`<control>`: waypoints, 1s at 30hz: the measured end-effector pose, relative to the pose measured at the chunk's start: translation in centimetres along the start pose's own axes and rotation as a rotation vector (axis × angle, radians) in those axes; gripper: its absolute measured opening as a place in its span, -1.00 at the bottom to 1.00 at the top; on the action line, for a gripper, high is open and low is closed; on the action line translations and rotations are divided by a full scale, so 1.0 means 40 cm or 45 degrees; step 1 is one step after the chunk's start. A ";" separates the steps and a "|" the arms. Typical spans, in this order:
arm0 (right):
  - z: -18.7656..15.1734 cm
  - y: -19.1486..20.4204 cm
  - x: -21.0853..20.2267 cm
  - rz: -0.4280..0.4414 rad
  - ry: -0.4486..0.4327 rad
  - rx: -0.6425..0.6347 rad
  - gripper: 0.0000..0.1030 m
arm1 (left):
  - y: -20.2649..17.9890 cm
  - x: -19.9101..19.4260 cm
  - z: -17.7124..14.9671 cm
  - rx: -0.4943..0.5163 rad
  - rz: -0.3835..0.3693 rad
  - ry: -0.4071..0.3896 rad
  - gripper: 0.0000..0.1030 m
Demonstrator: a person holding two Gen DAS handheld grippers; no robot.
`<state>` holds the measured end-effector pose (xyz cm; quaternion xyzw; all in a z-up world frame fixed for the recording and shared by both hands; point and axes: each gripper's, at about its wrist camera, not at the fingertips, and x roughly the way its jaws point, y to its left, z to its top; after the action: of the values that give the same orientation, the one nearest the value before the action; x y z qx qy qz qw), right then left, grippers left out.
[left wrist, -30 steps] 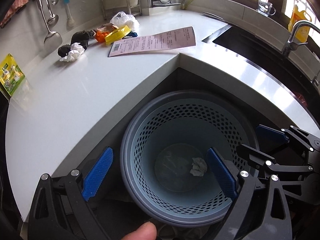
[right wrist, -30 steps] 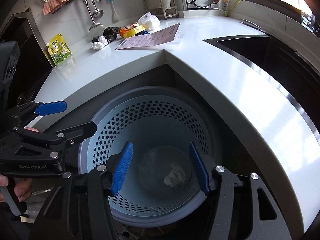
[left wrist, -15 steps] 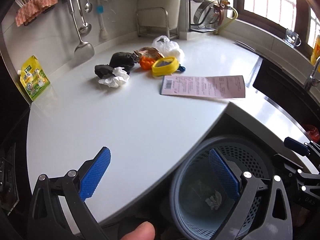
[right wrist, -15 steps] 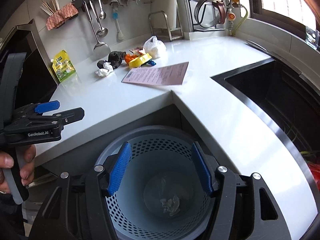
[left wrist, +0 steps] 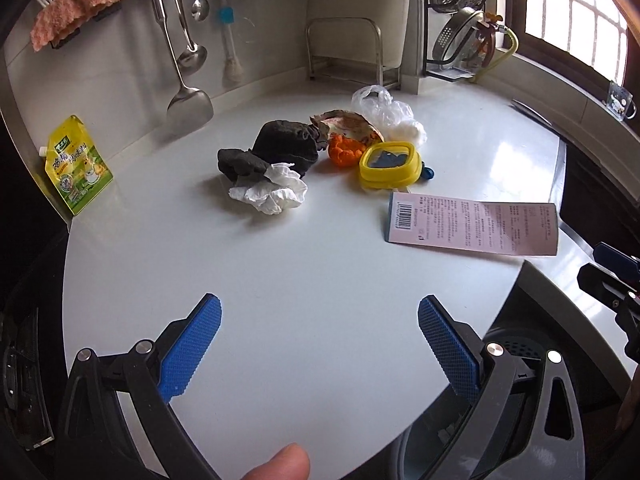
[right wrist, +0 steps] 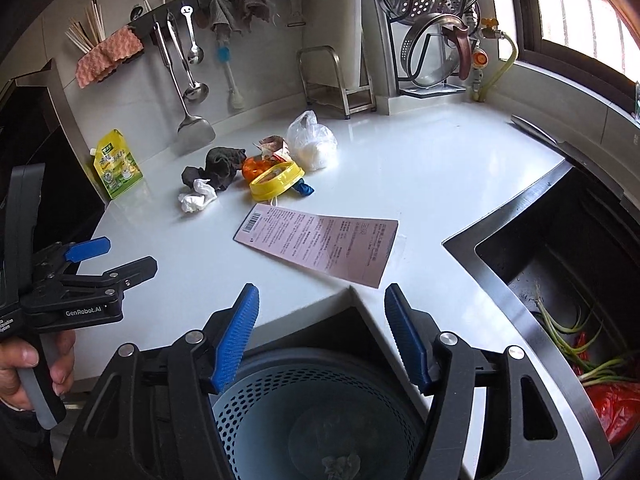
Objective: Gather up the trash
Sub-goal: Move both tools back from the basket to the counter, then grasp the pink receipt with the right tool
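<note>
White countertop (left wrist: 280,280) strewn with trash, perforated bin (right wrist: 320,412) holding 1 crumpled tissue (right wrist: 340,466), left gripper (left wrist: 320,344) and right gripper (right wrist: 320,336) released, empty, right jaws just widening.

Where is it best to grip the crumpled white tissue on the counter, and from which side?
Grip the crumpled white tissue across its puffy near half, coming from above and the front. Its far edge touches the dark cloth, so pinching there would likely catch both.

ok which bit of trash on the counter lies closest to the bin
The pink printed sheet: it lies flat at the counter edge right above the bin, while the tissue and the rest sit further back.
</note>
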<state>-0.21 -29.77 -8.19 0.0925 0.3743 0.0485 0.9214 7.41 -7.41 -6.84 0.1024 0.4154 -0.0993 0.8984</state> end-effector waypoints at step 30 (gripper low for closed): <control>0.059 -0.132 0.207 0.176 0.027 0.167 0.41 | 0.082 0.265 0.142 -0.079 0.081 0.058 0.88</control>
<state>7.46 -33.94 -13.28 0.1777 0.3792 0.0882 0.9038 19.12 -6.76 -11.04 0.0897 0.4351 -0.0554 0.8942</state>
